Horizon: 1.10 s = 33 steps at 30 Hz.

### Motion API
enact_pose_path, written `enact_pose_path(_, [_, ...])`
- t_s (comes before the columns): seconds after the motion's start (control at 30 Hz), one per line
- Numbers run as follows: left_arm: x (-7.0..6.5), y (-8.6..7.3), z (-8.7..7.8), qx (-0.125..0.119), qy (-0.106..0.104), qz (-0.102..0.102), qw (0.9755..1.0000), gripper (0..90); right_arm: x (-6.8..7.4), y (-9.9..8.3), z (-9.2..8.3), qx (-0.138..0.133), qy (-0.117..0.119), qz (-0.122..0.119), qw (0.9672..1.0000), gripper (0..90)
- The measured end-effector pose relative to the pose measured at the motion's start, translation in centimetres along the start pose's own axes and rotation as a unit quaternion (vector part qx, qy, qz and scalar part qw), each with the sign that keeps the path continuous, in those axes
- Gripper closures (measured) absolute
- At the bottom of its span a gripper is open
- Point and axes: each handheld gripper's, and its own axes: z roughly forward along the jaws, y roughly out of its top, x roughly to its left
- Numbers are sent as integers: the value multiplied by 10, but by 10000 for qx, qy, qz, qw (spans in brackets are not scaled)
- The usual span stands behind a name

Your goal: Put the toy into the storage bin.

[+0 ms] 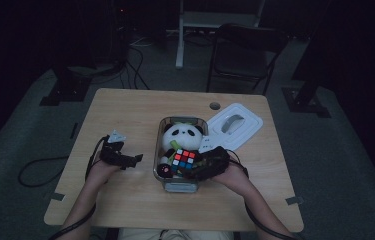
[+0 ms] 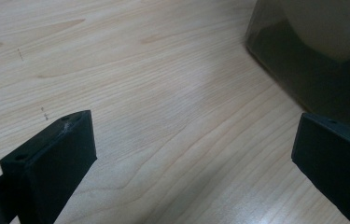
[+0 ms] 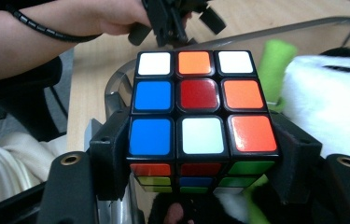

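Bare table (image 1: 125,115) from 9 to 12 o'clock of the bin (image 1: 158,145) gives free passage; the lid (image 1: 235,124) (at 2 o'clock) blocks that side, the panda (image 1: 180,135) crowds the bin.

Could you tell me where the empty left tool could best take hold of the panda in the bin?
Probably the panda's white head, from above: it is the rounded part standing clear, while the bin's walls block the sides and the cube in the right tool covers its body.
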Motion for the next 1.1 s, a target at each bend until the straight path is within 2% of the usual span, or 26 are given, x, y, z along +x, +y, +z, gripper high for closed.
enact_pose_path(0.1, [-3, 3, -4, -33, -11, 49, 10000, 5, -4, -1, 4, 92, 189, 53, 9998, 335])
enact_pose_path(0.2, [-9, 9, -12, -74, 47, 166, 9998, 5, -4, -2, 7, 144, 230, 34, 9996, 334])
enact_pose_path(0.27, [-14, 16, -20, -154, 33, 260, 9995, 6, -6, -2, 6, 86, 264, 166, 9995, 326])
enact_pose_path(0.33, [-20, 23, -30, -240, -81, 323, 9992, 6, -5, -3, 3, 16, 207, 204, 9996, 255])
enact_pose_path(0.4, [-27, 31, -40, -370, -198, 415, 9983, 6, -4, -1, -2, 27, 108, 200, 9997, 249])
enact_pose_path(0.47, [-36, 38, -50, -579, -319, 563, 9962, 6, -1, 1, -9, -35, 4, 141, 9999, 240])
enact_pose_path(0.57, [-50, 50, -64, -762, -562, 706, 9930, 6, -2, 5, -20, -302, 0, 254, 9992, 241])
enact_pose_path(0.6, [-55, 54, -68, -782, -620, 719, 9924, 6, -2, 7, -23, -381, -53, 283, 9989, 270])
enact_pose_path(0.7, [-72, 64, -77, -800, -952, 905, 9881, 6, -1, 12, -32, -490, -303, 312, 9979, 333])
enact_pose_path(0.8, [-89, 72, -81, -779, -1405, 1083, 9811, 6, 0, 16, -37, -599, -390, 430, 9965, 365])
enact_pose_path(0.87, [-99, 77, -82, -804, -1534, 1115, 9786, 79, 1, 18, -39, -602, -423, 442, 9963, 411])
enact_pose_path(0.9, [-103, 78, -82, -799, -1604, 1147, 9771, 79, 2, 18, -39, -643, -463, 454, 9958, 423])
enact_pose_path(0.93, [-107, 80, -83, -788, -1653, 1231, 9753, 85, 2, 18, -39, -633, -400, 530, 9958, 470])
enact_pose_path(0.97, [-110, 80, -83, -875, -1705, 1317, 9726, 210, 0, 18, -38, -559, -177, 617, 9964, 499])
enact_pose_path(1.0, [-113, 81, -83, -887, -1801, 1318, 9707, 323, -1, 18, -38, -615, -117, 664, 9958, 579])
enact_pose_path(1.03, [-115, 82, -83, -855, -1892, 1375, 9685, 367, 0, 17, -38, -699, -167, 661, 9952, 644])
enact_pose_path(1.07, [-118, 83, -82, -843, -1892, 1487, 9669, 475, 1, 17, -38, -699, -236, 668, 9950, 687])
enact_pose_path(1.1, [-121, 83, -80, -795, -1923, 1568, 9654, 531, 1, 17, -37, -680, -301, 702, 9948, 749])
